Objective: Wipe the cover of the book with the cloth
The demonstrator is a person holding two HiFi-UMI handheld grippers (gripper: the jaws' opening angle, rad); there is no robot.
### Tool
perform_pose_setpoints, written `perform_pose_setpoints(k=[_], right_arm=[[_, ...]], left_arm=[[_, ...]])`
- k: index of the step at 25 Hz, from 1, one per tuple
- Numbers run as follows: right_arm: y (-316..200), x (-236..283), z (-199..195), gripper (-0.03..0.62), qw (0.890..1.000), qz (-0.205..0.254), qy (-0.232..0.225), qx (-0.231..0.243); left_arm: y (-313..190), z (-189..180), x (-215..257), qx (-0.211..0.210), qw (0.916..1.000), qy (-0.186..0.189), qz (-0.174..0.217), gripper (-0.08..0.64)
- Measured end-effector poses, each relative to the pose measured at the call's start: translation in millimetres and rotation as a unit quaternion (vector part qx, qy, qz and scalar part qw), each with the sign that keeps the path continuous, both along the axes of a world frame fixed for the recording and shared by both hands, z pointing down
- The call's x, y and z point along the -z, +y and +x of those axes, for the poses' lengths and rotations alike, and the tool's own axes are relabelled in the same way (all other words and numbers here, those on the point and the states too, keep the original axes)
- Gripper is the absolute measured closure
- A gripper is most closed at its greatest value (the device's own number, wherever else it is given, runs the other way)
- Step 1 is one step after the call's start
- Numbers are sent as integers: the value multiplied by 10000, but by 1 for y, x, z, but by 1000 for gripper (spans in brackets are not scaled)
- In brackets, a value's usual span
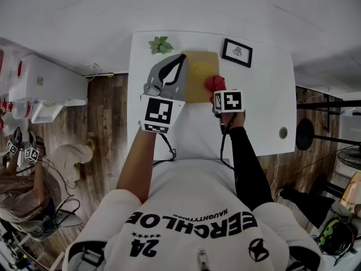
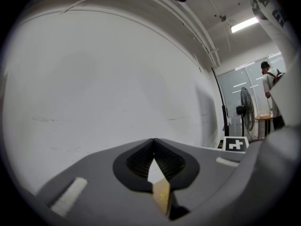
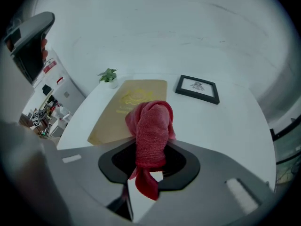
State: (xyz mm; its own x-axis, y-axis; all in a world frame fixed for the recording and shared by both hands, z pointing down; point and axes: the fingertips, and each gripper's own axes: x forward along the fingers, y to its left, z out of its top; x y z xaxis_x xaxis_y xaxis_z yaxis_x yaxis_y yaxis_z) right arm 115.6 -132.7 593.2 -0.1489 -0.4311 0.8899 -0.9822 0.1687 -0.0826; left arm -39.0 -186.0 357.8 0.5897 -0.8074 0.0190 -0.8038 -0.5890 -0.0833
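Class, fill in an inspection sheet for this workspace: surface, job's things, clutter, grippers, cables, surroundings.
Surface: white table, top plain and flat.
Job's things: tan book lies on the table; red cloth is bunched by the book's right edge, contact unclear.
Clutter: small plant and framed picture at the far edge, apart from the book.
Grippers: left gripper shut on the book's edge; right gripper shut on the cloth.
Cables: black cables run from both grippers back toward the person.
Surroundings: wooden floor; standing fan and another person beyond.
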Motion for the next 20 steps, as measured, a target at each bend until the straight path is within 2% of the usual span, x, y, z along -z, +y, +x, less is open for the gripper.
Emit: perform_pose_setpoints(k=[3, 5, 7, 12, 16, 20], right_arm=[[3, 0, 15, 488, 9994, -49, -176, -310], [2, 0, 16, 488, 9993, -51, -159, -328], [2, 6, 6, 488, 9998, 25, -118, -135], [5, 23, -60, 488, 9962, 141, -677, 539], [14, 18, -111, 488, 9897, 79, -728, 1230], [30, 2, -139, 488, 9842, 39, -605, 1661]], left_arm=[[1, 1, 3, -2, 10000, 1, -6, 515], [2, 1, 3, -23, 10000, 1, -24, 515], [3, 2, 3, -52, 10000, -4, -28, 515], [7, 0, 2, -67, 9999, -34, -75, 514], [13, -4, 1, 24, 9999, -77, -119, 514], [21, -5, -3, 150, 9996, -154, -170, 515]])
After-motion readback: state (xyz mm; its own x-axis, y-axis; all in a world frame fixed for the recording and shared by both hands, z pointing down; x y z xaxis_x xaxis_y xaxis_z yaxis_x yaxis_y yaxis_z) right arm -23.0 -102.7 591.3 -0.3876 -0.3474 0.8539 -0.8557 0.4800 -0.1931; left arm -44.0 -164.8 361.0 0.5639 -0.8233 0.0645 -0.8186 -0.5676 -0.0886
